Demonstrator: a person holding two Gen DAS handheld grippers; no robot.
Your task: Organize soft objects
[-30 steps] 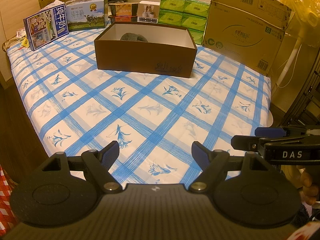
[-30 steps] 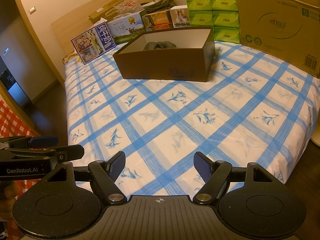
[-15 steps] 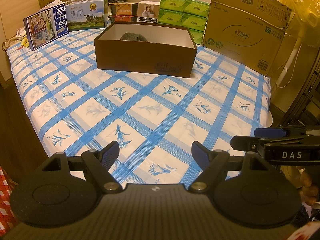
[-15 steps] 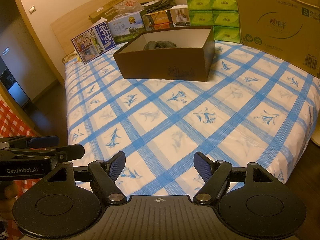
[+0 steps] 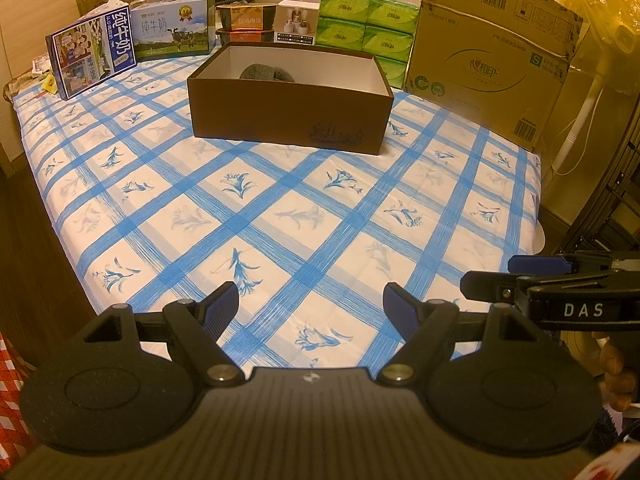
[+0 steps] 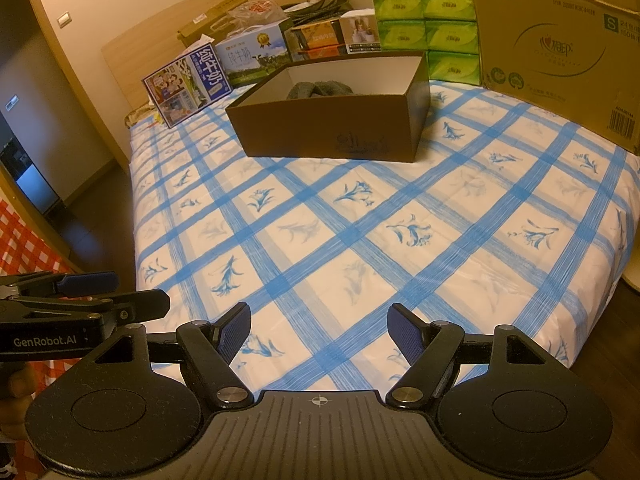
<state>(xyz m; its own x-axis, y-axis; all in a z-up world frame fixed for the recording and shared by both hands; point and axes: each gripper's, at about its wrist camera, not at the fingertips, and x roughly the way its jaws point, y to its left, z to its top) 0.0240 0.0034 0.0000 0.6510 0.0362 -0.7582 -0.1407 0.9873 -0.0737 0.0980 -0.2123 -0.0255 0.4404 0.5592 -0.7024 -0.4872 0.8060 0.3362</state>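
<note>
A brown open box (image 5: 288,116) (image 6: 332,128) stands on the far half of the bed. Inside it lies a grey soft item (image 5: 266,72) (image 6: 320,89), partly hidden by the box wall. My left gripper (image 5: 311,306) hangs open over the bed's near edge, nothing between its blue pads. My right gripper (image 6: 319,326) is also open and empty, at the same near edge. In the left wrist view the right gripper (image 5: 516,276) shows at the right side. In the right wrist view the left gripper (image 6: 100,292) shows at the left side.
The bed (image 5: 280,216) carries a blue-checked flower sheet. Along its far side stand milk cartons (image 5: 94,56), small boxes (image 5: 296,22), green tissue packs (image 5: 366,26) and a large cardboard box (image 5: 496,56). Dark floor (image 6: 96,216) lies left of the bed.
</note>
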